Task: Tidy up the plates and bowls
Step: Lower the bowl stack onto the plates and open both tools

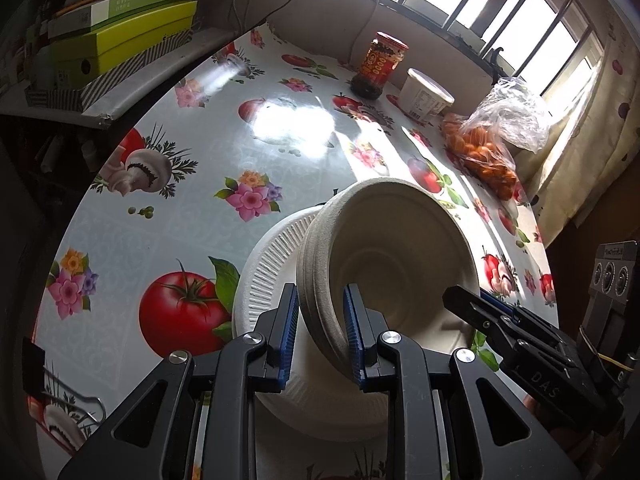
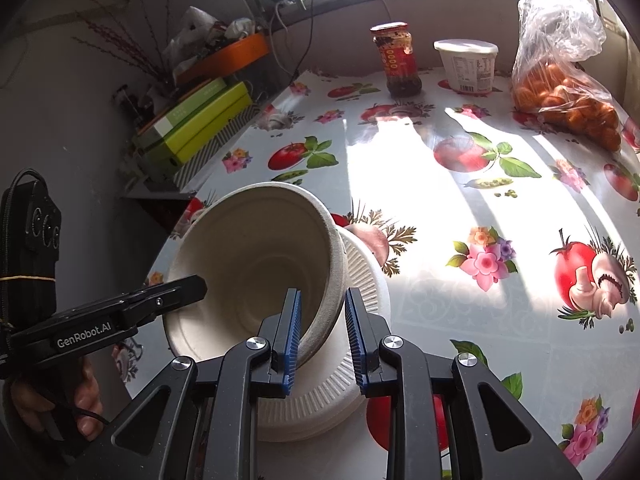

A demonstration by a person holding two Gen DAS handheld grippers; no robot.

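A stack of nested beige pulp bowls [image 1: 400, 240] [image 2: 248, 248] hangs tilted over a pile of white ribbed plates [image 1: 264, 264] [image 2: 364, 280] on the flowered tablecloth [image 1: 192, 152]. My left gripper [image 1: 320, 320] is shut on the near rim of the bowls, one blue pad outside and one inside. My right gripper [image 2: 322, 328] pinches the opposite rim in the same way. Each gripper also shows in the other's view: the right gripper [image 1: 464, 300] at the bowls' right edge, the left gripper [image 2: 200, 284] at their left edge. The plates' far side is hidden behind the bowls.
At the table's back stand a red-labelled sauce jar [image 2: 398, 60], a white tub [image 2: 466, 64] and a plastic bag of oranges [image 2: 568, 100]. Green boxes [image 2: 200, 128] lie on a side shelf at the left. A person's hand [image 2: 84, 400] holds the left gripper's handle.
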